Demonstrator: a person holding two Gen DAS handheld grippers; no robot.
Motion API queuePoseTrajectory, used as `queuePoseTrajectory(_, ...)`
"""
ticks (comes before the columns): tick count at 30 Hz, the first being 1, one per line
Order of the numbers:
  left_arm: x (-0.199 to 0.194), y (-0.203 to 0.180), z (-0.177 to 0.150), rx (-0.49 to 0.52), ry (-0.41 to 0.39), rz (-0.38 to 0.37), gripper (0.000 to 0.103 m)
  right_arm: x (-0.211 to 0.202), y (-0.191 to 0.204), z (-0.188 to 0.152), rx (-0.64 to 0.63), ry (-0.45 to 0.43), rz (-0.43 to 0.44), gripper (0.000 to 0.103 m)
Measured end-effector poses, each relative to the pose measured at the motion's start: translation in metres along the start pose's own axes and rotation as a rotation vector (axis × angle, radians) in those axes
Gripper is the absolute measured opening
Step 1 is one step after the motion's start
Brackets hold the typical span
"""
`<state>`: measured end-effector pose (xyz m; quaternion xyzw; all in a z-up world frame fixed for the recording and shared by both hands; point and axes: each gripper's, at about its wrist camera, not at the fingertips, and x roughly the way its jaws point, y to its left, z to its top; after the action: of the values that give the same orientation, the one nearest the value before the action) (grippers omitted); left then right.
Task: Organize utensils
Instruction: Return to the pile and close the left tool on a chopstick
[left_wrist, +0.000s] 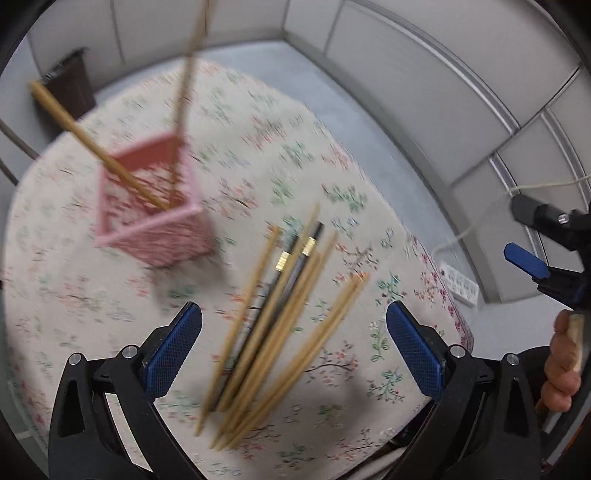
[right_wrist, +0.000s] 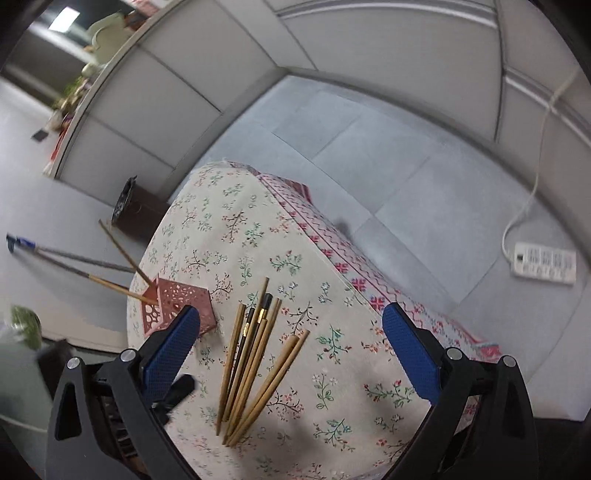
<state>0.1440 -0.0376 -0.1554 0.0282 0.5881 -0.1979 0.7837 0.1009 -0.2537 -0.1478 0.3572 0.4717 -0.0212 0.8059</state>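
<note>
Several wooden chopsticks (left_wrist: 280, 332) and two black ones lie in a loose bundle on the floral tablecloth; they also show in the right wrist view (right_wrist: 255, 358). A pink perforated holder (left_wrist: 155, 206) stands to their left with two wooden chopsticks leaning in it; it also shows in the right wrist view (right_wrist: 173, 306). My left gripper (left_wrist: 295, 354) is open and empty above the bundle. My right gripper (right_wrist: 291, 358) is open and empty, also above the bundle; it shows at the right edge of the left wrist view (left_wrist: 532, 258).
The table (right_wrist: 229, 206) has its far and right edges close by, with grey floor beyond. A white power strip (right_wrist: 545, 262) lies on the floor at right. A dark bin (right_wrist: 133, 208) stands past the table's far left corner. Grey partition walls surround the area.
</note>
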Motion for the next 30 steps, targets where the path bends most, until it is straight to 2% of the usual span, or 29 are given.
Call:
queuePoseTrajectory(6,0.024,-0.014,0.02,-0.005,0.052,-0.057,0.095,0.007,-0.004,-0.003,0.025,0.051,0.023,0.096)
queuePoseTrajectory(9,0.037,-0.027,0.025,0.021,0.095,-0.089,0.091,0.008,-0.012,-0.001,0.063,0.06,0.032,0.096)
queuePoseTrajectory(13,0.056,-0.042,0.031,0.074,0.116,-0.07,0.07,0.006,-0.021,0.006,0.106,0.042,0.03,0.096)
queuePoseTrajectory(18,0.072,-0.053,0.045,0.117,0.103,-0.08,0.057,0.004,-0.026,0.01,0.128,0.028,0.024,0.096)
queuePoseTrajectory(23,0.091,-0.063,0.052,0.168,0.125,-0.048,0.04,0.005,-0.031,0.011,0.136,0.032,0.016,0.096)
queuePoseTrajectory(30,0.115,-0.057,0.048,0.205,0.155,0.056,0.035,0.006,-0.035,0.011,0.151,0.035,0.004,0.096)
